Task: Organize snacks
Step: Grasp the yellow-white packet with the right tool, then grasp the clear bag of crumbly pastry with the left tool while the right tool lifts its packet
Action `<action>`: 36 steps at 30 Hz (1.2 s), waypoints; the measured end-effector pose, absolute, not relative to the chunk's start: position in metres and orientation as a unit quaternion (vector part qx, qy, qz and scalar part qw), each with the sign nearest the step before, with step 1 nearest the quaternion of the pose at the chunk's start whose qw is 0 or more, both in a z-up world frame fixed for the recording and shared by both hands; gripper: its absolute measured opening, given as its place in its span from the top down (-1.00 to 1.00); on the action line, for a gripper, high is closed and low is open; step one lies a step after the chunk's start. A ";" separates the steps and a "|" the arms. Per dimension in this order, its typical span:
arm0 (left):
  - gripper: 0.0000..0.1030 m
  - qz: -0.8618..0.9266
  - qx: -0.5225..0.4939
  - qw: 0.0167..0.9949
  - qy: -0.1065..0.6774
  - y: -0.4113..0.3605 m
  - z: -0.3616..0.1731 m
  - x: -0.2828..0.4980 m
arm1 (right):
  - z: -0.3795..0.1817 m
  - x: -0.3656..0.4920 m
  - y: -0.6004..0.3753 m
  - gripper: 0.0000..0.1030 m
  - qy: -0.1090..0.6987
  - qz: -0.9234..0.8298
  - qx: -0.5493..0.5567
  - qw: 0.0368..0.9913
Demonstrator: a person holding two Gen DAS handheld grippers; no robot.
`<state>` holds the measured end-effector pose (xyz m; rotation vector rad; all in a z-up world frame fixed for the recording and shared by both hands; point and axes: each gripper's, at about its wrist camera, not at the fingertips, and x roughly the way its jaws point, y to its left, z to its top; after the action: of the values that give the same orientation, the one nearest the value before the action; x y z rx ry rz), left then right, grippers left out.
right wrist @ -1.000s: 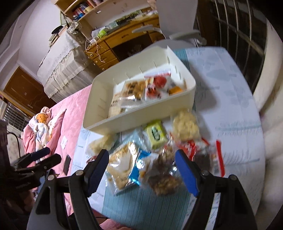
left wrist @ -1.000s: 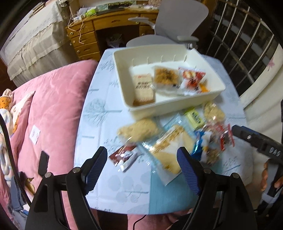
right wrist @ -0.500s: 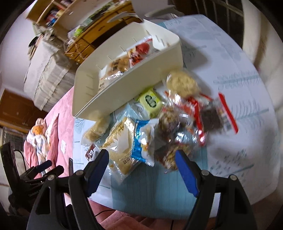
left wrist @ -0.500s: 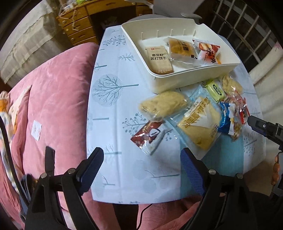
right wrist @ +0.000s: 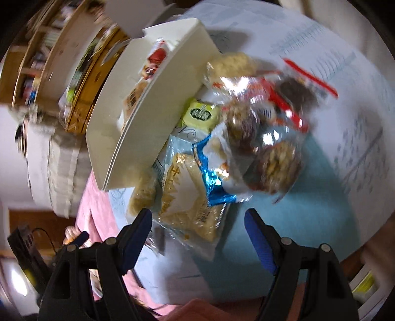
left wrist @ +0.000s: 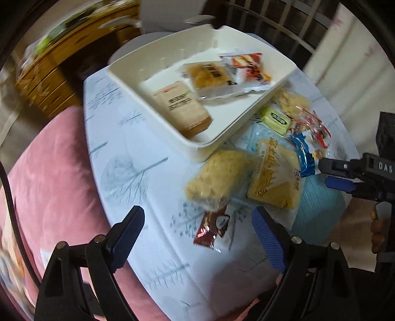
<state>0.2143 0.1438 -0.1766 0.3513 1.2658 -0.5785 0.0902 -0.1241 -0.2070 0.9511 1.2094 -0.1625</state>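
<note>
A white tray point(left wrist: 197, 145) on the table holds a beige cracker pack point(left wrist: 182, 108), an orange-brown pack point(left wrist: 209, 76) and a red-and-white pack point(left wrist: 249, 66). In front of it lie loose snacks: a pale puffed pack point(left wrist: 219, 175), a yellow sandwich-cake pack point(left wrist: 276, 182), a small brown packet point(left wrist: 212, 229), a green packet point(left wrist: 276, 121) and a blue wrapper point(left wrist: 303, 155). My left gripper point(left wrist: 197, 228) hangs open over the brown packet, holding nothing. My right gripper point(right wrist: 197, 232) is open and empty above the yellow sandwich-cake pack point(right wrist: 187, 197), near the blue wrapper point(right wrist: 214, 177) and a clear bag of nut clusters point(right wrist: 276, 153).
The table point(left wrist: 128, 153) wears a pale blue tree-print cloth. A pink cushion point(left wrist: 54, 172) lies against its left edge. Behind stand a wooden desk point(left wrist: 49, 74), a grey chair point(left wrist: 170, 12) and window bars point(left wrist: 284, 24). The right gripper point(left wrist: 340, 175) shows at the table's right edge.
Both grippers have sunk toward the table and rolled, so the scene looks tilted and closer. The left jaws stand a little wider. The snacks and the tray lie as before.
</note>
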 end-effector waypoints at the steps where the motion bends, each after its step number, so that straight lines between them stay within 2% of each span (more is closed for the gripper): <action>1: -0.71 -0.275 0.168 0.750 0.578 0.141 -0.179 0.217 | -0.210 0.088 -0.122 -0.50 0.542 -0.081 0.445 0.708; 6: -0.71 -0.327 0.190 0.728 0.572 0.124 -0.200 0.232 | -0.224 0.084 -0.118 -0.53 0.530 -0.124 0.512 0.665; 16: -0.71 -0.377 0.200 0.696 0.578 0.098 -0.242 0.243 | -0.251 0.092 -0.108 -0.84 0.510 -0.206 0.618 0.561; 27: -0.70 -0.394 0.165 0.681 0.594 0.088 -0.270 0.260 | -0.257 0.124 -0.086 -0.95 0.539 -0.304 0.590 0.519; 36: -0.31 -0.390 0.123 0.685 0.603 0.092 -0.279 0.265 | -0.256 0.151 -0.064 -0.99 0.553 -0.375 0.543 0.508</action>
<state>0.2654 0.0920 -0.2794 0.2747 1.3518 -0.8738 0.1509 -0.0637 -0.2562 1.3093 1.3340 -0.9050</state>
